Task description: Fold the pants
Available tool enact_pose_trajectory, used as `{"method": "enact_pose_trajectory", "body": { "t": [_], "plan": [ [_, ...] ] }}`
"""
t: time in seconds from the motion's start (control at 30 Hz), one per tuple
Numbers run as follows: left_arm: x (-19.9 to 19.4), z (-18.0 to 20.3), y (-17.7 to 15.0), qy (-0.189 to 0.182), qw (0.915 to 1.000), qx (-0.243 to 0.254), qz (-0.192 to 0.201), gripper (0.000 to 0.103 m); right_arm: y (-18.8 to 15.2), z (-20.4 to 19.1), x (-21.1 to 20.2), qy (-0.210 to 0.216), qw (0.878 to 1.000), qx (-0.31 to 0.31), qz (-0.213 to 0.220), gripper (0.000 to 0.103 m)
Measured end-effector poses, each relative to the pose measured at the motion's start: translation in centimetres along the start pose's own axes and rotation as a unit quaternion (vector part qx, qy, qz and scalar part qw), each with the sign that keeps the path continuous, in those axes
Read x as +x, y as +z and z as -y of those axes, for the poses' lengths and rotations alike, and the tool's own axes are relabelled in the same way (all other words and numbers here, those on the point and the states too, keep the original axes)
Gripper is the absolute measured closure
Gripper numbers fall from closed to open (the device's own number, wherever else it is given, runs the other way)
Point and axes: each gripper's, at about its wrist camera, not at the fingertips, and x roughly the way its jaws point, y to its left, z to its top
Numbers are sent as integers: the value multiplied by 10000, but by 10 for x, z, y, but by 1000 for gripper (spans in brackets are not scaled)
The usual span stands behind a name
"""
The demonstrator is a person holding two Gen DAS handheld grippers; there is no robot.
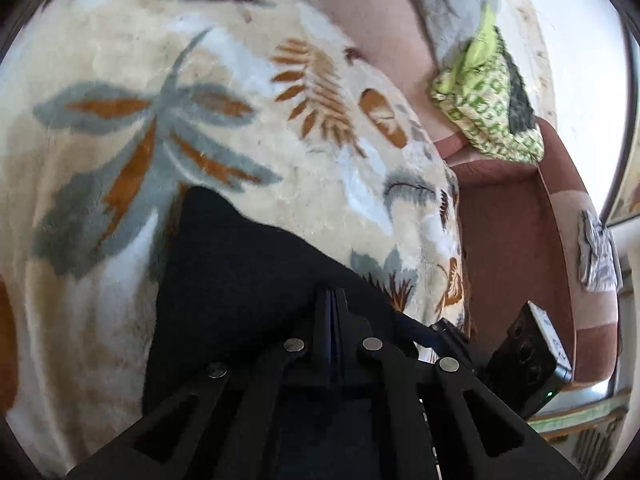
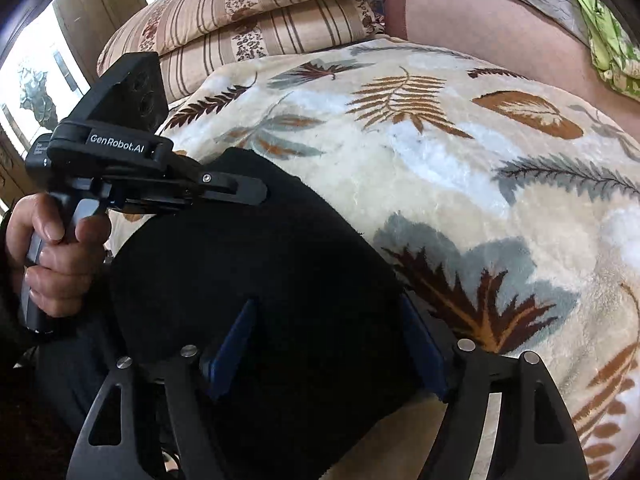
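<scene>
Black pants [image 2: 240,280] lie bunched on a cream leaf-print blanket [image 2: 440,168], their upper edge running diagonally across it. Beyond that edge the blanket spreads wide and bare. The left gripper [image 1: 331,304] has its fingers pressed together on a fold of the pants. The right gripper [image 2: 328,344] is spread wide, blue pads [image 2: 236,336] straddling the fabric without pinching it. Striped pillows [image 2: 248,20] are stacked past the blanket's far edge, and a green patterned cloth [image 1: 488,100] lies on the brown sofa [image 1: 508,232] beside it.
</scene>
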Motion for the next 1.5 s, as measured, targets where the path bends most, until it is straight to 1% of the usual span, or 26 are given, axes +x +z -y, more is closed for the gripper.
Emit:
{"method": "enact_pose_trajectory", "body": {
  "t": [0.07, 0.1, 0.13, 0.2, 0.23, 0.3, 0.37, 0.4, 0.5, 0.53, 0.63, 0.67, 0.7, 0.73, 0.77, 0.8, 0.87, 0.9, 1.07, 1.17, 1.23, 1.3, 1.33, 1.4, 1.43, 1.5],
  "plan": [
    [-25, 1, -8, -316, 9992, -2, 242, 87, 6, -4, -13, -77, 9999, -62, 52, 28],
    [-40, -1, -10, -388, 9984, 32, 419, 71, 6, 0, -24, -25, 9998, 52, 188, 28],
    [-54, -3, -11, -361, 9975, 96, 604, 40, 2, 6, -36, 110, 9988, 272, 384, 27],
    [-76, -11, -16, -140, 9956, 292, 883, 13, -7, 23, -52, 421, 9952, 661, 592, 24],
    [-80, -17, -14, 24, 9954, 428, 859, 15, -16, 32, -56, 692, 9915, 912, 621, 20],
    [-72, -30, -11, 160, 9979, 426, 456, 16, -33, 43, -51, 1161, 9847, 1188, 532, 19],
    [-51, -45, -8, 158, 9990, 316, -273, 19, -47, 52, -39, 1450, 9788, 1388, 399, 20],
    [-42, -50, -8, 234, 9980, 313, -490, 21, -54, 58, -32, 1572, 9748, 1543, 365, 21],
    [-34, -50, -6, 104, 9968, 505, -605, 20, -65, 66, -22, 1987, 9617, 1815, 510, 25],
    [-32, -52, -5, 57, 9968, 458, -649, 20, -63, 65, -20, 2166, 9583, 1764, 596, 30],
    [-27, -52, -5, 88, 9965, 483, -676, 21, -59, 64, -10, 2295, 9572, 1714, 420, 32],
    [-25, -50, -5, 114, 9966, 488, -659, 23, -59, 64, -9, 2328, 9565, 1704, 425, 32],
    [-24, -50, -5, 174, 9969, 454, -623, 36, -60, 64, -9, 2354, 9559, 1704, 433, 32],
    [-24, -51, -5, 253, 9971, 390, -608, 57, -60, 64, -9, 2350, 9561, 1685, 475, 36],
    [-23, -51, -6, 333, 9969, 360, -622, 60, -61, 64, -9, 2313, 9572, 1657, 533, 51],
    [-28, -40, -10, 361, 9967, 405, -606, 71, -61, 63, -11, 2220, 9599, 1598, 616, 62],
    [-40, -21, -11, 520, 9945, 695, -591, 80, -63, 57, -21, 2112, 9636, 1395, 867, 74],
    [-42, -9, -11, 618, 9929, 843, -574, 81, -60, 54, -26, 2049, 9653, 1283, 990, 75],
    [-32, 57, 12, 464, 9887, 1391, -306, 82, -45, 77, -66, 1680, 9667, 1308, 1417, 76],
    [-3, 82, 34, 439, 9863, 1543, -391, 81, -31, 109, -82, 1465, 9682, 1442, 1423, 76],
    [27, 82, 48, 445, 9869, 1450, -547, 77, -25, 131, -85, 1364, 9687, 1566, 1358, 76],
    [60, 70, 55, 897, 9841, 1345, -738, 70, -27, 154, -72, 1257, 9692, 1864, 1005, 68],
    [71, 63, 56, 1154, 9822, 1266, -770, 66, -31, 165, -65, 916, 9718, 2037, 752, 65],
    [75, 55, 57, 1042, 9859, 1145, -636, 60, -44, 185, -63, 445, 9664, 2477, 524, 65],
    [68, 56, 58, 920, 9880, 1150, -460, 61, -52, 189, -72, 427, 9601, 2667, 722, 68],
    [48, 67, 54, 895, 9857, 1423, 116, 63, -59, 177, -93, 287, 9600, 2530, 1161, 64]
  ]
}}
